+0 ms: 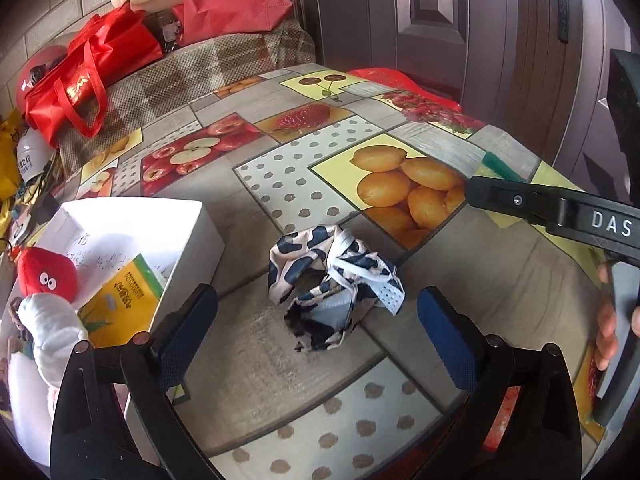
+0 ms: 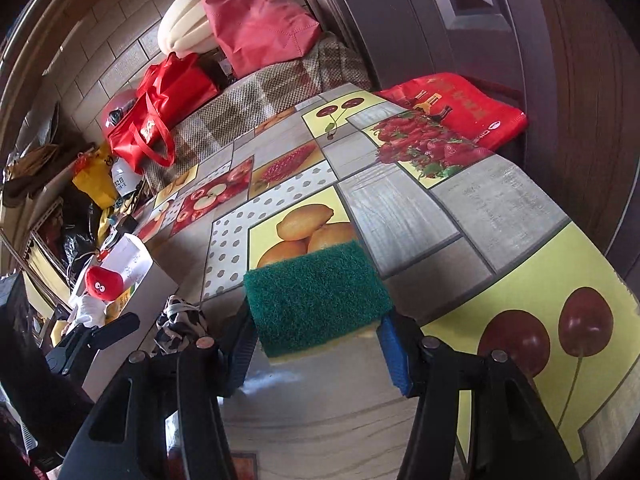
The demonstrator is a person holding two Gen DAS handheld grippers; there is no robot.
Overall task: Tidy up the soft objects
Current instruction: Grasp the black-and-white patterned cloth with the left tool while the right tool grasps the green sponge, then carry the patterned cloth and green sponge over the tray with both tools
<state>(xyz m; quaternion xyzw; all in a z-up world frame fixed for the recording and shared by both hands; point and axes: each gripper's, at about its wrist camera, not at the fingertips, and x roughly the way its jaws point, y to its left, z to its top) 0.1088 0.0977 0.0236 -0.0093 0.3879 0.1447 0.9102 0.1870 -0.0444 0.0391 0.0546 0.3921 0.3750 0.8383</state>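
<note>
A crumpled cow-print cloth [image 1: 334, 276] lies on the fruit-pattern tablecloth [image 1: 280, 184]. My left gripper [image 1: 316, 328] is open just behind it, one blue finger on each side. A white box [image 1: 188, 240] at the left holds a red plush toy [image 1: 46, 276], a white plush [image 1: 52, 328] and a yellow packet [image 1: 120, 300]. My right gripper [image 2: 320, 340] is shut on a green and yellow sponge [image 2: 316, 296], held above the table. The box [image 2: 152, 276], the red plush [image 2: 102, 282] and the cloth [image 2: 180, 320] show at the left of the right wrist view.
A checked sofa [image 1: 208, 68] beyond the table holds red bags [image 1: 92, 76] and a pink bag [image 1: 232, 0]. A red bag [image 2: 460, 112] lies at the table's far right edge by a dark door [image 1: 440, 20]. My right gripper's arm [image 1: 560, 208] reaches in from the right.
</note>
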